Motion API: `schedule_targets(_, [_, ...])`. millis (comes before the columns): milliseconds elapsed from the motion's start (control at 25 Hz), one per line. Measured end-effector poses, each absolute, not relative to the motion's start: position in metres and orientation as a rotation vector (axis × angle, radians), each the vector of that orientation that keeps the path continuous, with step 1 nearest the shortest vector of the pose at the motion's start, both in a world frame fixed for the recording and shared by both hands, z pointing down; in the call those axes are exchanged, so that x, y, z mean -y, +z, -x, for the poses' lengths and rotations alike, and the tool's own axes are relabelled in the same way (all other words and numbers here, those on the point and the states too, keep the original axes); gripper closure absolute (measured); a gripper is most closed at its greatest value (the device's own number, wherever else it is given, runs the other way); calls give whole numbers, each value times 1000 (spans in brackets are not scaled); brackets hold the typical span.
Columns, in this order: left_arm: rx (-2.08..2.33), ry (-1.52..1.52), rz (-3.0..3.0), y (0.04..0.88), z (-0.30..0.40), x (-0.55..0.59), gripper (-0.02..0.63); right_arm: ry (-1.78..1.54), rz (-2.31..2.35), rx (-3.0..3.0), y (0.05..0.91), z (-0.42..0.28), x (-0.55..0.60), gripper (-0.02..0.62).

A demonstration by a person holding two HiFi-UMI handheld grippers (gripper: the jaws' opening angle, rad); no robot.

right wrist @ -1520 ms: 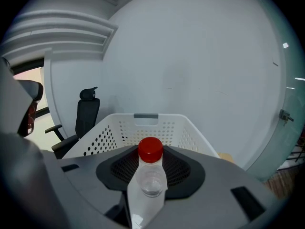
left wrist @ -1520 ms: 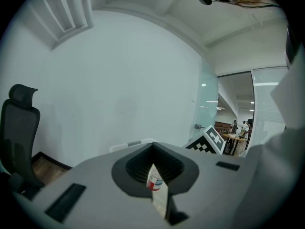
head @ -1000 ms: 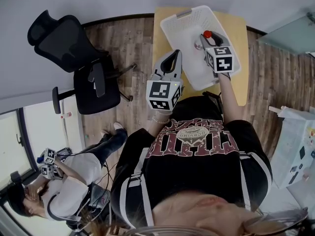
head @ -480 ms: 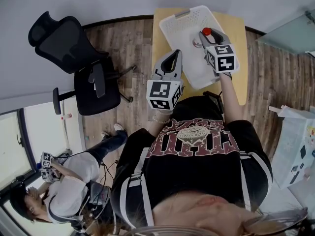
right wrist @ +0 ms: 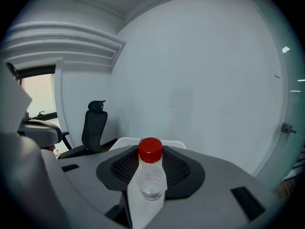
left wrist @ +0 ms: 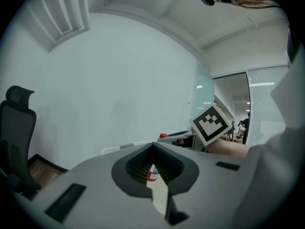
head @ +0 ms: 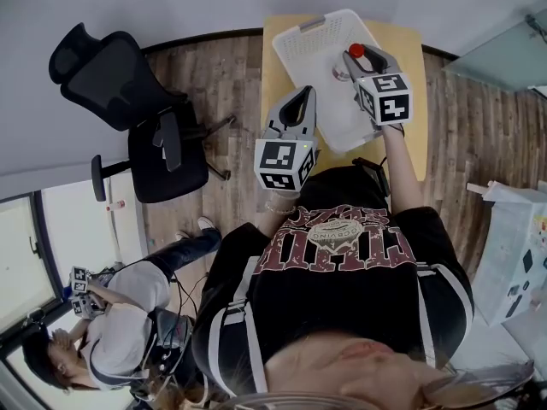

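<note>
My right gripper [right wrist: 150,178] is shut on a clear plastic bottle [right wrist: 151,182] with a red cap [right wrist: 150,150], held upright. In the head view the right gripper [head: 359,60] holds it over a white perforated basket [head: 308,43] on a wooden table [head: 412,67]. The basket's rim [right wrist: 125,141] barely shows behind the jaws. My left gripper [left wrist: 154,165] is shut on a small white item with a red label [left wrist: 152,174]. The left gripper [head: 302,99] hangs near the basket's front left corner. The right gripper's marker cube [left wrist: 210,123] shows beyond the left jaws.
A black office chair [head: 128,101] stands on the wood floor left of the table. A second person [head: 111,331] holding grippers is at the lower left. A plain white wall and a glass partition [left wrist: 205,94] lie ahead.
My right gripper has lifted the bottle and pitched upward, so the basket has sunk almost out of its view. The right gripper has come into the left gripper view. The left gripper has hardly moved.
</note>
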State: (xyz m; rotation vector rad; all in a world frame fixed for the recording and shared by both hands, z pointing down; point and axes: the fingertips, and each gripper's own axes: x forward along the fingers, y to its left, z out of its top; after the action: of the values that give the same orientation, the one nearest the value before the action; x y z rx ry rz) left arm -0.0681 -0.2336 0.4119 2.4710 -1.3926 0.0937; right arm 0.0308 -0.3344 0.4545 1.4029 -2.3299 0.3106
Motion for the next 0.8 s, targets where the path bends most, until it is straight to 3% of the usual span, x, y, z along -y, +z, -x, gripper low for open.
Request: schedule_targets(800, [1358,86,-2499,405,40,223,560,203,-1379,2418,391,-50,324,433])
